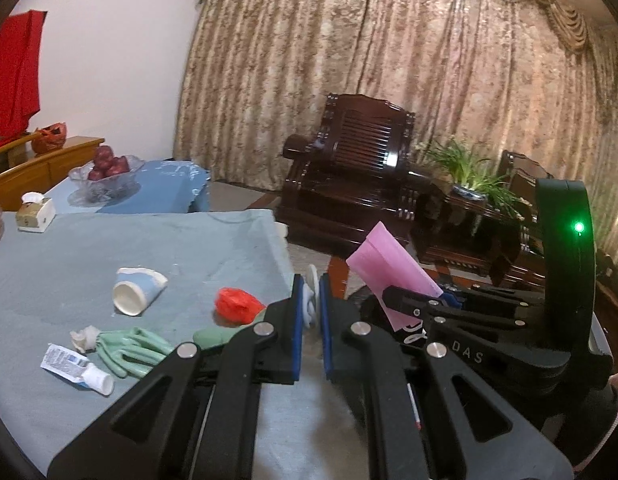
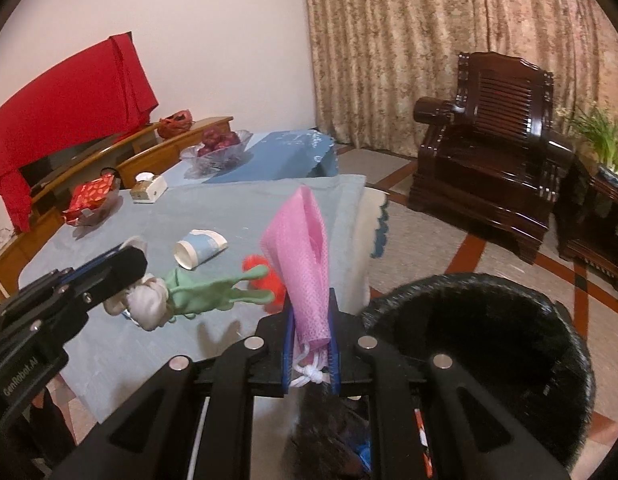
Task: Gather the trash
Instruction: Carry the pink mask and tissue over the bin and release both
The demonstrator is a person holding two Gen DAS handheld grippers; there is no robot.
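Two grippers carry trash: right gripper point(image 2: 311, 344) clamps a pink mesh bag point(image 2: 303, 264) beside the black bin point(image 2: 489, 344) on its right; left gripper point(image 1: 311, 308) pinches a white scrap point(image 1: 310, 300).

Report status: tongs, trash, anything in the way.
Left tongs shut on a white wad. Right tongs shut on the pink mesh bag. Bin open below right. Cup, gloves, tube remain on table.

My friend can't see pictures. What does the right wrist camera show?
The right gripper is shut on a pink mesh bag, held up beside a black bin. To its left, the left gripper holds a white wad over the blue table, where a paper cup and green glove lie.
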